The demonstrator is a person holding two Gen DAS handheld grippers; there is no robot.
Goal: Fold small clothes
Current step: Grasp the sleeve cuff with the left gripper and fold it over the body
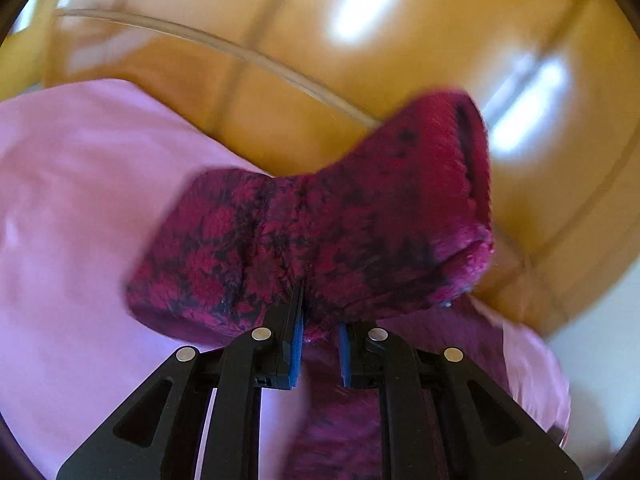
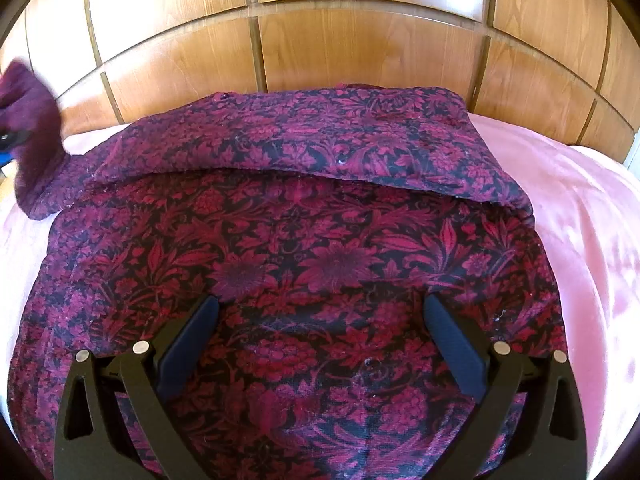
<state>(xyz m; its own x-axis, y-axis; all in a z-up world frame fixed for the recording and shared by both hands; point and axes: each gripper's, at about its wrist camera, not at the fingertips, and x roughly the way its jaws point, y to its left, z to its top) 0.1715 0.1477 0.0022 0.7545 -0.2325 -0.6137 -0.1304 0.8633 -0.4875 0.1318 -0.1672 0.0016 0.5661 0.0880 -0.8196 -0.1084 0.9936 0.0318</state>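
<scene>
Floral garment [image 2: 304, 264] spread on the pink bedspread [image 2: 592, 232] before the wooden headboard [image 2: 360, 48]; left gripper [image 1: 320, 320] pinches its lifted sleeve [image 1: 320, 220] (image blurred), right gripper [image 2: 320, 320] spread wide above the garment.

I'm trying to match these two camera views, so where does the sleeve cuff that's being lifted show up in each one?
Left wrist: the cuff fills the centre, pinched in the left gripper.
Right wrist: the cuff is a blurred purple shape at the far left edge, above the garment; the right gripper hangs open.
Shared landmark: the wooden headboard behind the pink blanket.
</scene>
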